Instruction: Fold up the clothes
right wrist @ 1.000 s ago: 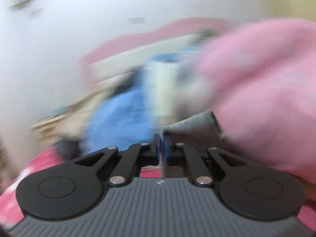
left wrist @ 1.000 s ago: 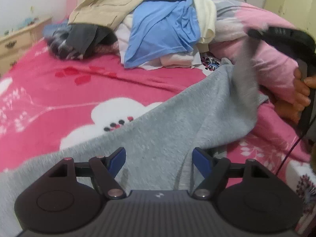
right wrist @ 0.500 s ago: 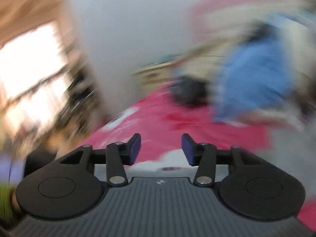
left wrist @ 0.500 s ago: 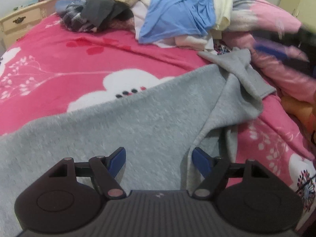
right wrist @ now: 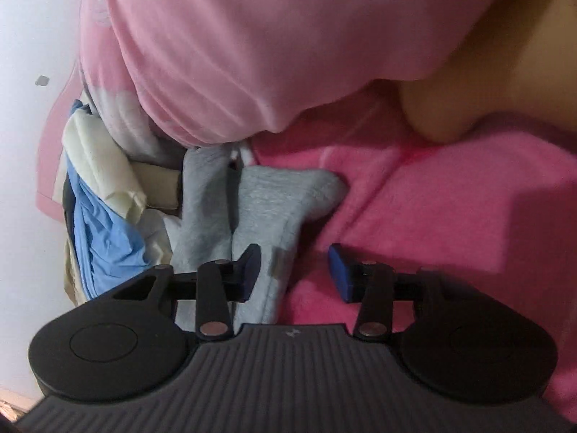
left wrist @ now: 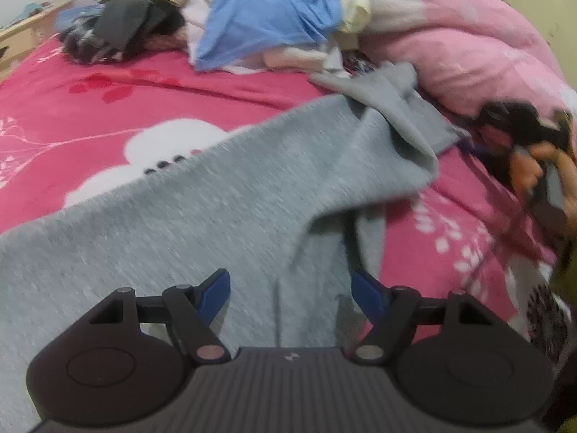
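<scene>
A grey knit garment lies spread on the pink flowered bedspread, with one folded end bunched at the right near the pink quilt. My left gripper is open just above the grey cloth and holds nothing. My right gripper is open and turned sideways; the grey garment's end lies under its left finger, on the pink blanket. In the left wrist view the right gripper shows blurred at the right edge, beside the garment's end.
A heap of clothes with a blue piece on top lies at the head of the bed. A bulky pink quilt fills the right side and looms close in the right wrist view. A wooden nightstand stands at the left.
My right gripper let go of the grey garment's end, which dropped onto the bed. It swung away, then came back low beside that end. My left gripper stayed open over the cloth.
</scene>
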Demonstrator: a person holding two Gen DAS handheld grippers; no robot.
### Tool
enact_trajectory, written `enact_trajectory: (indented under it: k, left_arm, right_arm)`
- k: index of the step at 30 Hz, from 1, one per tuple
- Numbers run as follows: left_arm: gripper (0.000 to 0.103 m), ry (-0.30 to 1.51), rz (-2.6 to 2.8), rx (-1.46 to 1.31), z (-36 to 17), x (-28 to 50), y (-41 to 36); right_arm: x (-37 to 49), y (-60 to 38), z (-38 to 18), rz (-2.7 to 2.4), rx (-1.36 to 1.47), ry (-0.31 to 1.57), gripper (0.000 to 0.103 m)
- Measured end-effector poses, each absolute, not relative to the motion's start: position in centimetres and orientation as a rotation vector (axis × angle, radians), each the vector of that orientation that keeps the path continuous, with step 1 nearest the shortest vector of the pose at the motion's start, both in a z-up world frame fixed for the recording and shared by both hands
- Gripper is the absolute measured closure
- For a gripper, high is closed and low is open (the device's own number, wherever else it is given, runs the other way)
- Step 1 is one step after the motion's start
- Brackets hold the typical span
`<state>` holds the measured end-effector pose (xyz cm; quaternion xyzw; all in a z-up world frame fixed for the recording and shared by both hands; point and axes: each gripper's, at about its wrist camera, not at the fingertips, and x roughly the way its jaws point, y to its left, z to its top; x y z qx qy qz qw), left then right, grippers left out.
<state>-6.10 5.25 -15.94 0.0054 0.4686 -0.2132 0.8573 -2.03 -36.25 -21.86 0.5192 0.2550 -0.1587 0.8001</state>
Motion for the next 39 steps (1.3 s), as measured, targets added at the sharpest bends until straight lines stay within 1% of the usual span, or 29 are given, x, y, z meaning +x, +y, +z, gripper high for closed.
enact_trajectory:
  k: [1, 2, 3, 4, 5, 8, 11, 17, 22, 24, 25, 26, 28, 34, 39]
  left_arm:
    - [0.028, 0.985, -0.457, 0.027, -16.0, -6.4, 5.1]
    - [0.028, 0.986, -0.466, 0.042, -16.1, -6.6, 4.9]
    - [0.028, 0.986, -0.475, 0.058, -16.3, -6.9, 4.7]
    - [0.028, 0.986, -0.484, 0.074, -16.4, -7.2, 4.6]
    - [0.028, 0.987, -0.493, 0.089, -16.5, -7.4, 4.4]
    - [0.028, 0.988, -0.519, 0.136, -16.8, -8.2, 3.9]
    - [0.028, 0.989, -0.542, 0.171, -17.0, -8.8, 3.5]
    - [0.028, 0.993, -0.557, 0.171, -17.1, -8.7, 3.9]
    - [0.027, 0.993, -0.57, 0.193, -17.4, -8.7, 4.0]
    - [0.027, 0.994, -0.572, 0.2, -17.5, -8.6, 3.9]
    - [0.027, 0.994, -0.572, 0.203, -17.6, -8.6, 3.9]
    - [0.026, 0.994, -0.573, 0.2, -17.6, -8.6, 3.9]
    - [0.026, 0.995, -0.574, 0.196, -17.6, -8.5, 4.0]
    - [0.026, 0.996, -0.561, 0.18, -17.5, -8.3, 4.2]
    - [0.026, 0.996, -0.551, 0.163, -17.4, -8.2, 4.6]
  right_arm:
    - [-1.7, -36.2, -21.8, -0.318, 1.097, 0.544, 0.073]
    - [-1.4, -36.0, -21.6, -0.304, 1.062, 0.554, 0.082]
    - [-1.0, -35.8, -21.4, -0.294, 1.02, 0.569, 0.089]
    - [-0.6, -35.7, -21.1, -0.285, 0.978, 0.583, 0.099]
    - [-0.4, -35.4, -20.6, -0.286, 0.916, 0.596, 0.1]
    - [-0.2, -32.7, -16.9, -0.31, 0.52, 0.59, 0.1]
    - [0.7, -30.0, -14.7, -0.366, 0.085, 0.587, 0.1]
    - [2.7, -30.2, -16.4, -0.426, -0.228, 0.718, 0.1]
    - [4.0, -30.1, -18.2, -0.449, -0.32, 0.811, 0.099]
    - [4.8, -30.8, -19.0, -0.465, -0.299, 0.865, 0.093]
    - [5.2, -31.1, -19.5, -0.474, -0.288, 0.892, 0.085]
    - [5.1, -31.2, -19.5, -0.489, -0.305, 0.895, 0.081]
    - [4.5, -30.7, -19.1, -0.5, -0.364, 0.89, 0.079]
    - [2.7, -29.7, -18.7, -0.557, -0.545, 0.917, 0.078]
    - [0.4, -28.8, -15.3, -0.559, -0.532, 0.865, 0.078]
